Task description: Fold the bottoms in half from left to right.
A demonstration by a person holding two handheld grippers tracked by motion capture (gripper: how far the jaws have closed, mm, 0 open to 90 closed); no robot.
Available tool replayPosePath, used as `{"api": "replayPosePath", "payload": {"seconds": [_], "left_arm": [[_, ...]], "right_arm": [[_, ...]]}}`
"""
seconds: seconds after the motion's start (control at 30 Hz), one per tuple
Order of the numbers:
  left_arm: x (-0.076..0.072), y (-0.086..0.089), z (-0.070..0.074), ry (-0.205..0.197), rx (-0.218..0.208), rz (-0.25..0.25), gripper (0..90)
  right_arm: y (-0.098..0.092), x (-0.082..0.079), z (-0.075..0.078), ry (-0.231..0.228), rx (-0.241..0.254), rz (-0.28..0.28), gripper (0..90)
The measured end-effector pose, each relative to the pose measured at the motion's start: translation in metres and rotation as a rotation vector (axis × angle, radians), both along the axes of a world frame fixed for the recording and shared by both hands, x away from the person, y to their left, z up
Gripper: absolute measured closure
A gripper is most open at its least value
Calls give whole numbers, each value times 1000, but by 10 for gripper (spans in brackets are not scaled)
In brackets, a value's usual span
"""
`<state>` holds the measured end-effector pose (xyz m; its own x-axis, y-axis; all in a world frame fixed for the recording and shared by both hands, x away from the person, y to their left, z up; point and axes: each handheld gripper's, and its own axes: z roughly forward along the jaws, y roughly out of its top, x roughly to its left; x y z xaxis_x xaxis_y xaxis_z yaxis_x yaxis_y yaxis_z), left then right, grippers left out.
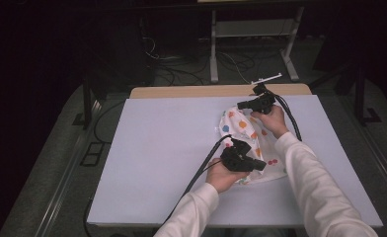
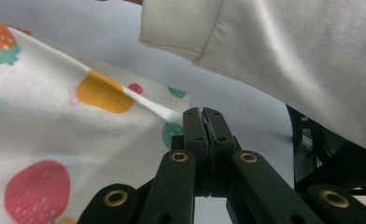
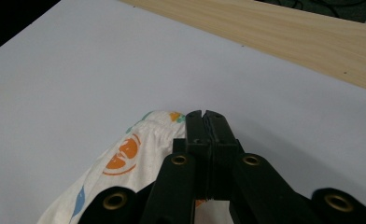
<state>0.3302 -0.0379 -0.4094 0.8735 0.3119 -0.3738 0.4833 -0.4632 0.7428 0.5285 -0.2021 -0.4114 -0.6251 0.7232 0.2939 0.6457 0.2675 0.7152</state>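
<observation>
A white cloth (image 1: 247, 132) printed with coloured fruit lies bunched on the right half of the pale table (image 1: 162, 148). My left gripper (image 1: 259, 165) is at the cloth's near edge, jaws shut on a corner of it. In the left gripper view the cloth (image 2: 55, 130) runs up to the closed tips of the left gripper (image 2: 203, 112). My right gripper (image 1: 242, 104) is at the cloth's far end, shut on its edge. In the right gripper view the cloth (image 3: 125, 158) hangs from the left side of the right gripper's (image 3: 203, 114) closed tips.
A wooden strip (image 1: 191, 91) borders the table's far edge, also seen as the strip (image 3: 288, 32) in the right gripper view. A white sleeve (image 2: 288, 56) crosses above the left gripper. Cables and white frame legs (image 1: 213, 54) stand on the floor beyond.
</observation>
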Motion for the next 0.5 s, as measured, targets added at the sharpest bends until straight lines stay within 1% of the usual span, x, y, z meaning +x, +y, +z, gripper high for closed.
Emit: {"api": "replayPosePath", "payload": {"seconds": [0.1,0.2,0.3,0.5], "left_arm": [[3,-8,-5,15,0,1,890],[6,-16,-8,14,19,-1,890],[9,-23,-11,26,18,4,890],[12,-34,-16,41,20,7,890]], "right_arm": [[-1,0,-1,4,-1,4,878],[-3,1,0,3,-12,7,878],[-7,2,-1,9,-23,3,878],[-12,4,-5,25,-30,-4,878]]}}
